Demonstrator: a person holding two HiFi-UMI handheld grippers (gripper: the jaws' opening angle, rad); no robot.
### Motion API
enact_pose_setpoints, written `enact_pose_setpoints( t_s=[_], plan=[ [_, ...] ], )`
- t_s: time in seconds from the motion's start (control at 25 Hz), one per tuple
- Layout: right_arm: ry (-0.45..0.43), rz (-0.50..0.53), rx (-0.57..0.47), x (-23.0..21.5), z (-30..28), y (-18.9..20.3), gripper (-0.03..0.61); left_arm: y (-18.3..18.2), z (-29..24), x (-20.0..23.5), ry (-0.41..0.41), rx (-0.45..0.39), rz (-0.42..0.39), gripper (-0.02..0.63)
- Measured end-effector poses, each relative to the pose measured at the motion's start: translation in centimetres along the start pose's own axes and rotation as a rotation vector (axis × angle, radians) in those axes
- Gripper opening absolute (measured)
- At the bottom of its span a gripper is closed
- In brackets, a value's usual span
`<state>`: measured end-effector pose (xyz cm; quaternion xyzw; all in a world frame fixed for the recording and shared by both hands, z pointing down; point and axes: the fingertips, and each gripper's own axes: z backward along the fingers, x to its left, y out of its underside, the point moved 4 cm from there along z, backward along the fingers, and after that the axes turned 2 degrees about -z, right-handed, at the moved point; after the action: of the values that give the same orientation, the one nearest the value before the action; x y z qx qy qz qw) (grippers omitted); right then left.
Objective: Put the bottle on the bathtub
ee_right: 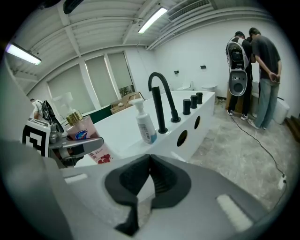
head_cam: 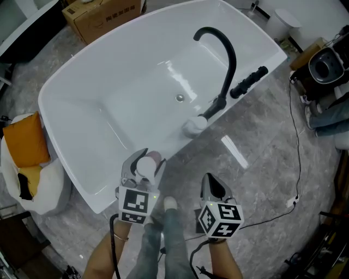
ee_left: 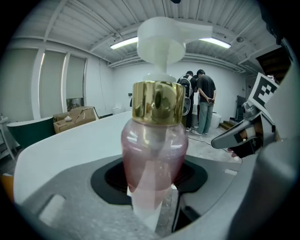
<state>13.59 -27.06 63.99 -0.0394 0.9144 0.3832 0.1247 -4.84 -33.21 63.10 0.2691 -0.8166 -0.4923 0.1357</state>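
A pink pump bottle (ee_left: 153,154) with a gold collar and white pump head stands upright between the jaws of my left gripper (ee_left: 154,190), which is shut on its body. In the head view the left gripper (head_cam: 143,163) holds this bottle (head_cam: 147,163) just above the near rim of the white bathtub (head_cam: 82,180). My right gripper (head_cam: 211,184) hangs beside it over the floor, jaws shut on nothing. The right gripper view shows its closed jaws (ee_right: 149,165) and, at the left, the pink bottle (ee_right: 84,133) in the other gripper.
A white pump bottle with a blue label (ee_right: 145,124) stands on the tub rim next to the black arched faucet (head_cam: 223,60) and black knobs (head_cam: 250,80). Cardboard box (head_cam: 101,16) behind the tub, orange cushion and white bag (head_cam: 24,147) at left, cable (head_cam: 294,141) on the floor, two people (ee_right: 255,70) standing far right.
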Motion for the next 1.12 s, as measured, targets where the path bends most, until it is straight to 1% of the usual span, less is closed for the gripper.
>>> enact_pose_setpoints(
  t_s=[0.36,0.52,0.84,0.96,1.12],
  plan=[
    [-0.003,-0.012,0.007,-0.15,-0.17,0.66,0.003,0.15,0.07,0.13,-0.024,-0.031,0.003,0.244],
    [-0.002,-0.015,0.007,-0.46,-0.15,0.62,0.003,0.04,0.01,0.29,-0.022,-0.037,0.017,0.244],
    [-0.004,-0.019,0.014,-0.72,-0.51,0.92,0.003,0.03,-0.07,0.36,-0.025,-0.053,0.018,0.244],
    [-0.009,-0.018,0.017,-0.46,-0.55,0.98,0.003,0.01,0.04,0.45,-0.023,-0.06,0.033,0.245],
    [-0.012,-0.015,0.017,-0.42,-0.59,0.94,0.003,-0.21,0.08,0.48,-0.007,-0.092,0.075,0.252]
  ],
)
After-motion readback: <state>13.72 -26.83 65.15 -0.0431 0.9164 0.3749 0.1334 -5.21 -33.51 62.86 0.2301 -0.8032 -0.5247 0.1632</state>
